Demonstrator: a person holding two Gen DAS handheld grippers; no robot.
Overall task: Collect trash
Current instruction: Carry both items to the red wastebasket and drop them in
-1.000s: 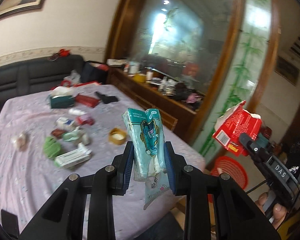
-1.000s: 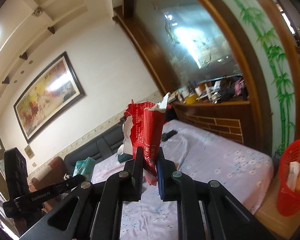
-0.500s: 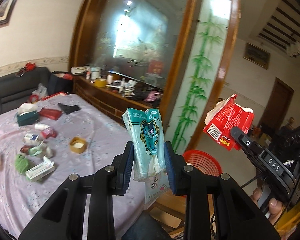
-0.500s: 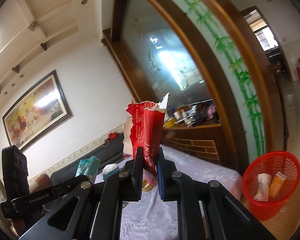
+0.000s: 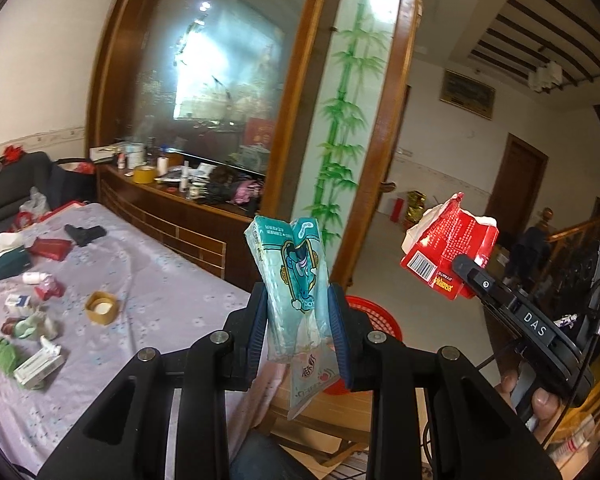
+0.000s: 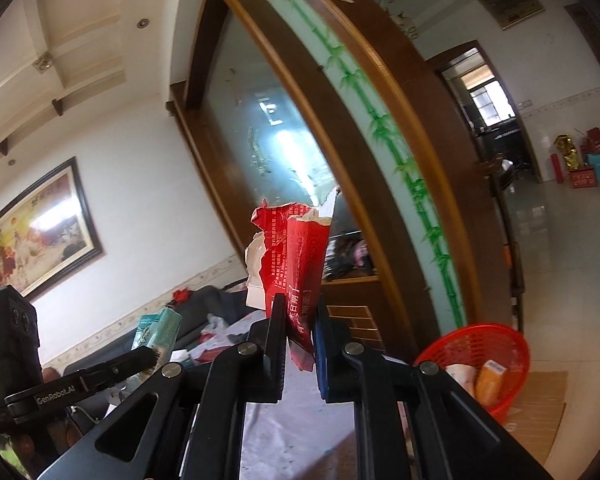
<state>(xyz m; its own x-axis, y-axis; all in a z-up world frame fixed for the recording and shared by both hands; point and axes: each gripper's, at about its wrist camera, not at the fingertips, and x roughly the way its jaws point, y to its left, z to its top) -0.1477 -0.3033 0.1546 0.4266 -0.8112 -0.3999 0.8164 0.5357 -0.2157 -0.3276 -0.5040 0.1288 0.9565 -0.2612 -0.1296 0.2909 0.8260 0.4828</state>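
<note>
Both views have swung toward the red basket [image 6: 476, 364] lower right; our jaws stay clenched on teal tissue pack [image 5: 294, 288] and torn red carton [image 6: 296, 268], drop-off near.

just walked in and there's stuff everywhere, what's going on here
A person is clearing trash off a table with a pair of tongs in each hand. The left tongs are shut on a teal packet, the right tongs on a torn red carton. Both are held in the air near a red basket on the floor by the table, which already holds a few pieces. More litter lies on the table.
</note>
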